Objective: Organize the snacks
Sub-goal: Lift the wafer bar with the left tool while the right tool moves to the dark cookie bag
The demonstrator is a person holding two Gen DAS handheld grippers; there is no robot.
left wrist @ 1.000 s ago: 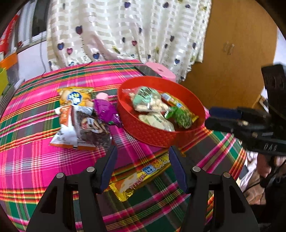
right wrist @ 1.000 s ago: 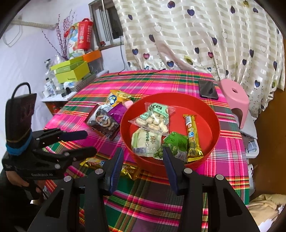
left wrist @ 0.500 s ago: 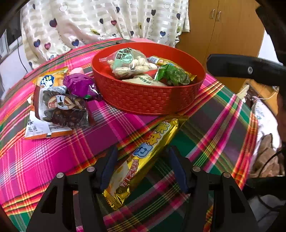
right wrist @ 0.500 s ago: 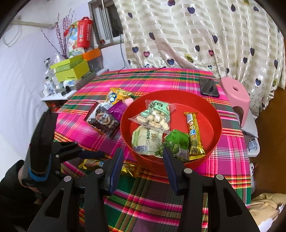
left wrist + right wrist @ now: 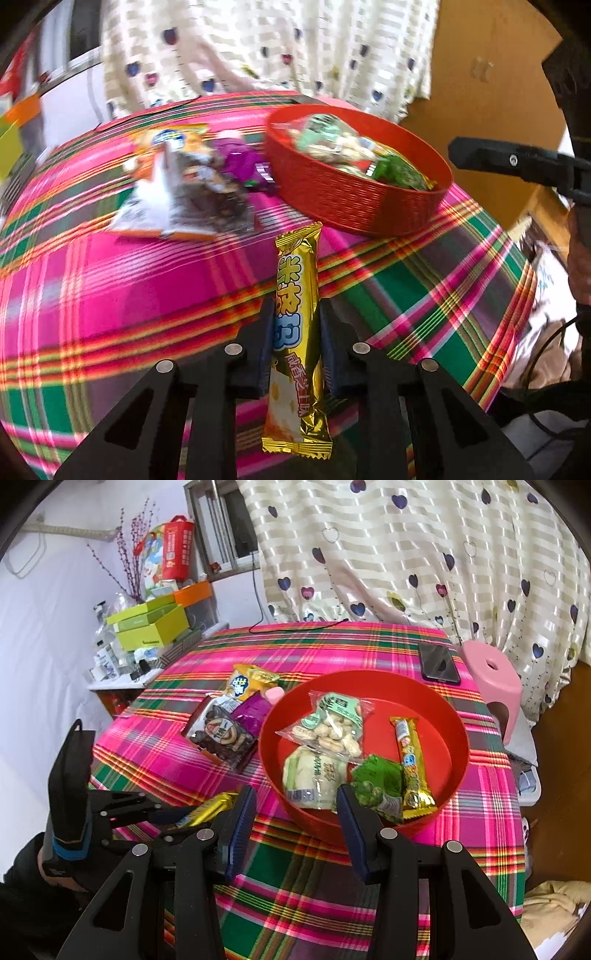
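My left gripper (image 5: 295, 332) has just clamped the long, crinkly gold-foil snack bar (image 5: 297, 295); my right gripper (image 5: 295, 801) hangs released over the round red woven-plastic basket (image 5: 456, 775).

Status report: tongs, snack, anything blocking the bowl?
Left tongs shut on gold-wrapped snack bar. Right tongs open, empty. Round red plastic bowl ahead, path clear.

We see a dark phone (image 5: 439, 663) lying on the plaid-covered surface (image 5: 332, 642) near its far edge, a pink stool (image 5: 493, 679) just beside it, a heart-print curtain (image 5: 406, 554) behind, and green boxes (image 5: 151, 626) stacked at left.
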